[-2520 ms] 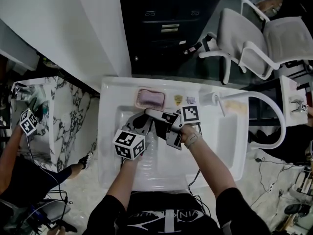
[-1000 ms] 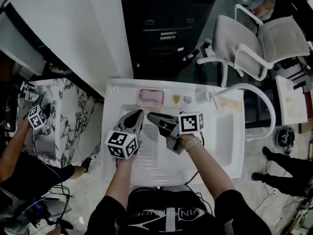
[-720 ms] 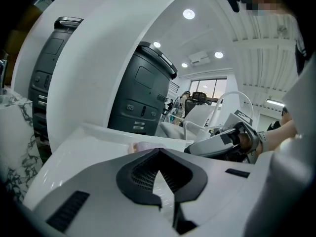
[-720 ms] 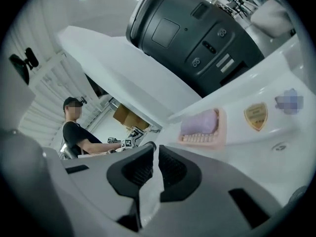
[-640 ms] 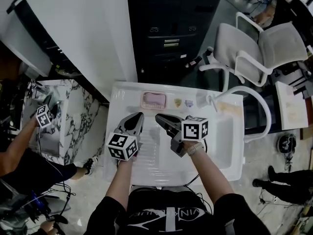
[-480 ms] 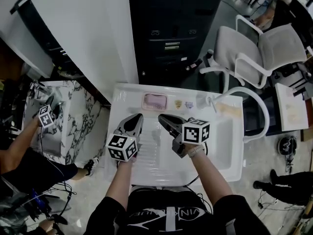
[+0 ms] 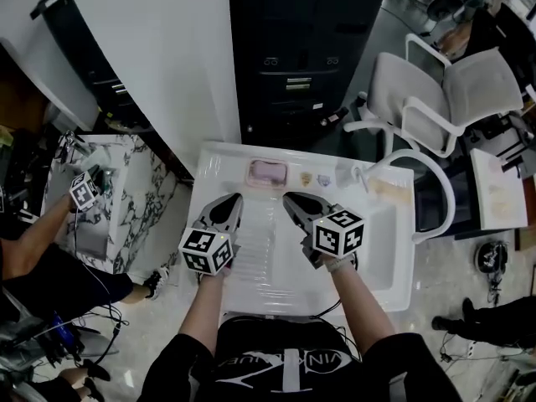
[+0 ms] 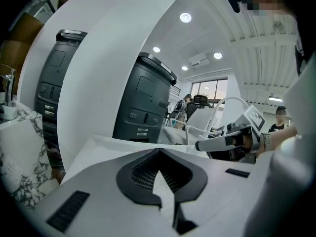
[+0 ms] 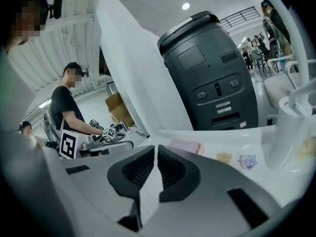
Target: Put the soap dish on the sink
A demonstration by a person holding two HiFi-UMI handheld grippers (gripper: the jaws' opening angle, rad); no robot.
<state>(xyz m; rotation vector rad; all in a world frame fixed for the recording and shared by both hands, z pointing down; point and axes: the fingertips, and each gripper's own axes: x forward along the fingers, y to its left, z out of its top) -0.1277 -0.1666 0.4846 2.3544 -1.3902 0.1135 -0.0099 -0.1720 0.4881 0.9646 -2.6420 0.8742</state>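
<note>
While standing over the sink (image 7: 209, 184), holds left gripper (image 7: 235, 198) and right gripper (image 7: 290, 198) each pressed together on nothing, clear of the soap dish (image 7: 268, 172) sitting on the back ledge, apparently to leave it undisturbed.

The head view is evenly lit from above, with no hard shadows. The white sink (image 7: 264, 254) is bright enough to lose most of its surface detail, while the black cabinet (image 7: 297, 57) beyond its far edge stays dim. Both gripper views bend sharply like a fisheye and darken to black at the corners. Round ceiling lights (image 8: 185, 17) burn as small glaring spots, and a far window (image 8: 211, 89) is washed out. Whatever lies nearest each lens is soft and blurred; the background is sharper.
</note>
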